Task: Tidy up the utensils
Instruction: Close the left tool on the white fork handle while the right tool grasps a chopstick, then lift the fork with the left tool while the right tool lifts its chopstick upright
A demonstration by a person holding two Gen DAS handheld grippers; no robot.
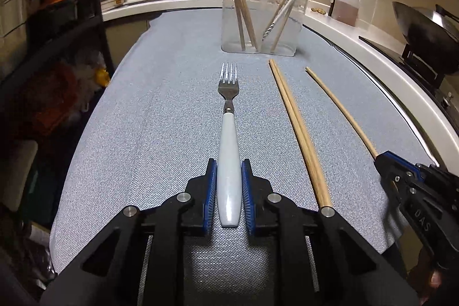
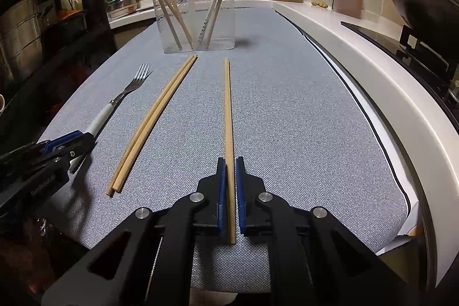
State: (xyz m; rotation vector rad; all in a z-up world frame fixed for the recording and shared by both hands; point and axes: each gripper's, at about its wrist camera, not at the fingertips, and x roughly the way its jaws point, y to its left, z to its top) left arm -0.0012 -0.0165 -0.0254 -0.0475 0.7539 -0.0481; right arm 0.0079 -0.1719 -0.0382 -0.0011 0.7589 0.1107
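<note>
Risk: the single chopstick [image 2: 228,134] is thin & long, pinched only near its end, so it could pivot or slip on lifting. The fork [image 1: 228,151] handle is smooth & tapered, so could slide out.

Left hand-held gripper [image 1: 228,165] pinches fork handle; tines point to the clear container [image 1: 262,10]. Right hand-held gripper [image 2: 228,162] is pressed on the chopstick. Chopstick pair [image 2: 155,122] lies loose between them on the worktop [image 2: 301,119].

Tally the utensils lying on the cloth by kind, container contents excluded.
Fork: 1, in the left gripper
Chopsticks: 3, a loose pair plus a single in the right gripper
Total: 4
</note>
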